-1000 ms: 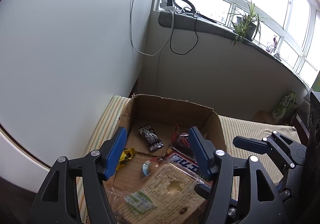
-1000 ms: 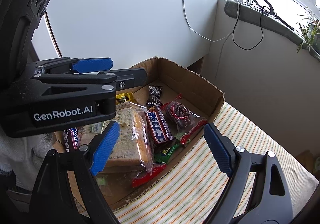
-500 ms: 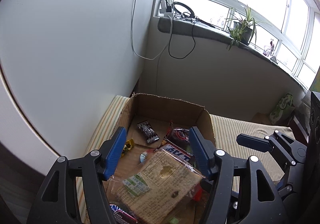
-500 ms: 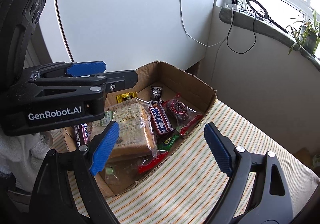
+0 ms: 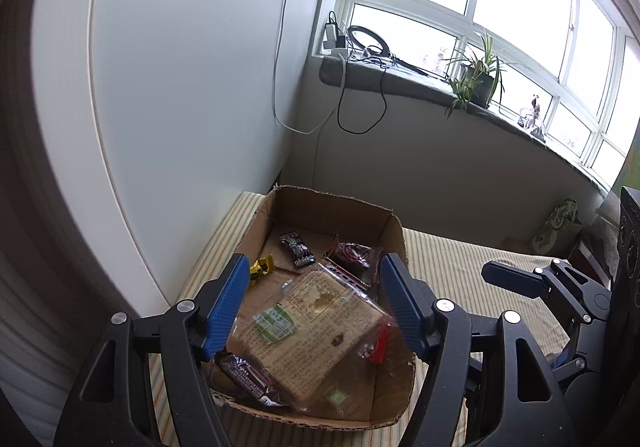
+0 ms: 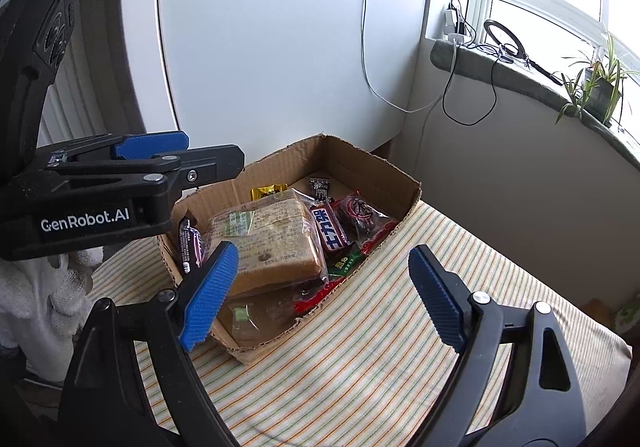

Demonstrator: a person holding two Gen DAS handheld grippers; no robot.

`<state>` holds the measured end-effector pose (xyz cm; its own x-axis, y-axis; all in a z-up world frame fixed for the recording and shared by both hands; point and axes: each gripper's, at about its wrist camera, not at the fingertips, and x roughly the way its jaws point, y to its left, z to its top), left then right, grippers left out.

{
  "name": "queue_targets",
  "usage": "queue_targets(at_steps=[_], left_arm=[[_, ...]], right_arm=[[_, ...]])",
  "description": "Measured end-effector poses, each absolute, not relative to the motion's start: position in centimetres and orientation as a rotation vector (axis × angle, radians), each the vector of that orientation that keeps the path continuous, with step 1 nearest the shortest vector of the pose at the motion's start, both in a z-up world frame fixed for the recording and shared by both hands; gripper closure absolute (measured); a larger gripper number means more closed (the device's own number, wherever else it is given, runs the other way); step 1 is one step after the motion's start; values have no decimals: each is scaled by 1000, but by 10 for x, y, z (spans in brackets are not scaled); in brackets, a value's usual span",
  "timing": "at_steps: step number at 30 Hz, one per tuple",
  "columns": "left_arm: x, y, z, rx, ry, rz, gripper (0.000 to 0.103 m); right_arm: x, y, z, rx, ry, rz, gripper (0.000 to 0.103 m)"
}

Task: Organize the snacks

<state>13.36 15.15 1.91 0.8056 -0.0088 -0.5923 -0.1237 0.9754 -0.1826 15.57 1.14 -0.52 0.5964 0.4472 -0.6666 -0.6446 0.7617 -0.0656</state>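
An open cardboard box [image 5: 394, 233] [image 6: 372, 167] sits on a striped cloth. It holds a wrapped bread loaf [image 5: 316, 331] [image 6: 268, 243], a red-blue candy bar [image 6: 330, 229], a red snack bag [image 5: 354, 253] [image 6: 364, 219], a yellow candy [image 5: 262, 267] [image 6: 268, 191], a small black packet [image 5: 296, 247] [image 6: 319, 185] and a dark bar [image 5: 248, 377] [image 6: 186, 247]. My left gripper [image 5: 316, 307] is open and empty above the box's near end; it also shows in the right wrist view [image 6: 176, 155]. My right gripper [image 6: 320, 295] is open and empty over the cloth beside the box.
The striped cloth [image 6: 380, 347] [image 5: 452, 271] spreads right of the box. A white panel [image 6: 260, 47] stands behind the box. A window sill [image 5: 400, 81] carries cables, a ring light and a potted plant [image 5: 476, 77]. A green bag [image 5: 558, 223] sits at far right.
Both grippers have pulled back and up from the box, so more of the box and the cloth shows. Both stay open and empty. The snacks have not moved.
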Motion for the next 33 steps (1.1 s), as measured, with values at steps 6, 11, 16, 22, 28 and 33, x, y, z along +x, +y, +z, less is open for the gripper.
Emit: queue_targets(at_steps=[6,11,16,22,28,33], left_arm=[[112,150,16,-221,624,77,35],[95,146,18,-222,609,86,35],[70,135,24,-228,571,112,30],[44,125,22,-257,557,114,26],[32,126,27,-265,542,129,26],[20,128,38,-253,508,144,26]], right_arm=[[139,1,5,-298,649,628,13],[127,-8,10,-273,647,608,13],[107,-13,14,-278,630,541,13],[85,-21,17,-269,614,488,9],[76,-28,19,-235,612,494,0],[71,-34,21,-216,618,502,0]])
